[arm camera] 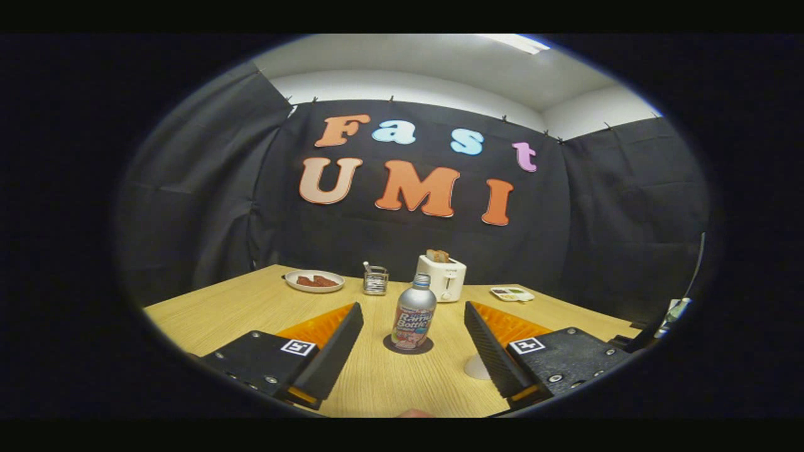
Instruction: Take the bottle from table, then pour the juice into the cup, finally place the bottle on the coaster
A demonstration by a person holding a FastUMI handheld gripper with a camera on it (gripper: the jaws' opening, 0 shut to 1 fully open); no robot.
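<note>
A silver bottle (pixel 414 317) with a printed label stands upright on a dark round coaster (pixel 408 345) on the wooden table (pixel 239 307). My gripper (pixel 413 314) is open, its two fingers set wide on either side of the bottle without touching it. The bottle sits about level with the fingertips. A pale rounded thing, possibly the cup (pixel 476 366), peeks out beside the right finger (pixel 493 351), mostly hidden by it.
At the back of the table stand a white toaster (pixel 442 277) with toast in it, a small metal rack (pixel 375 280), a plate (pixel 314 280) with brown food and a small white tray (pixel 512 293). Black cloth walls close in the booth.
</note>
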